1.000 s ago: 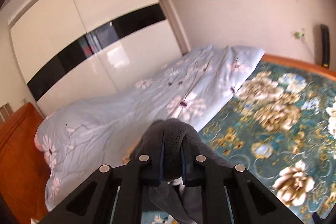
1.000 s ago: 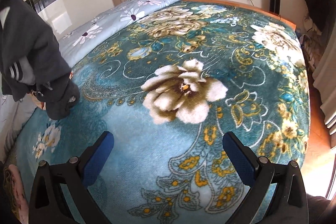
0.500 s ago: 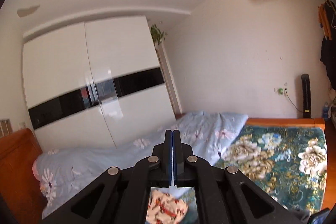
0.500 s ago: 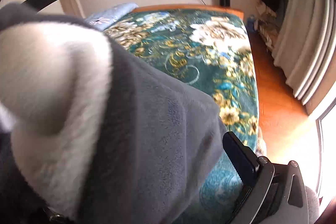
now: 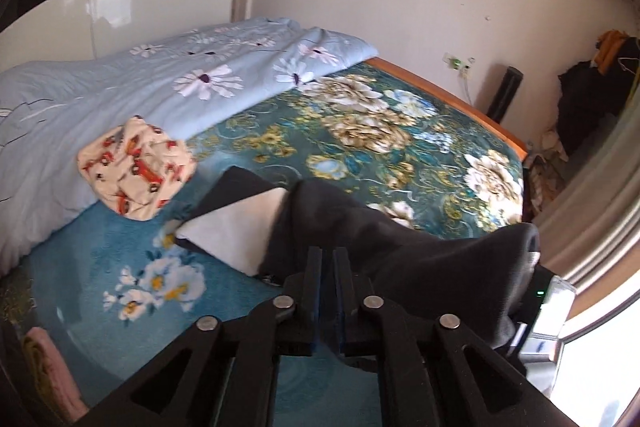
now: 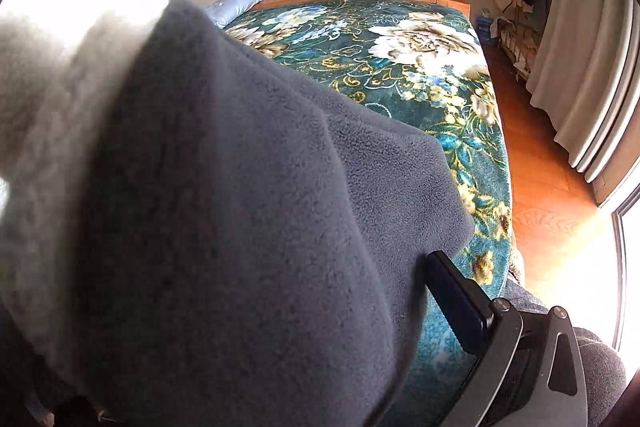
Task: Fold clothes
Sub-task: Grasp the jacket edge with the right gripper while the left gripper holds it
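A teal floral blanket (image 5: 400, 147) is covering the bed, with a pale blue quilt (image 5: 160, 83) lying alongside. Daylight is falling on the orange wooden floor (image 6: 540, 187) beside grey curtains (image 6: 580, 67).

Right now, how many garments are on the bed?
2 for sure: dark grey fleece garment draped over the right hand-held gripper, near edge; car-print garment beside the blue duvet. The pink fabric bottom-left might be a third.
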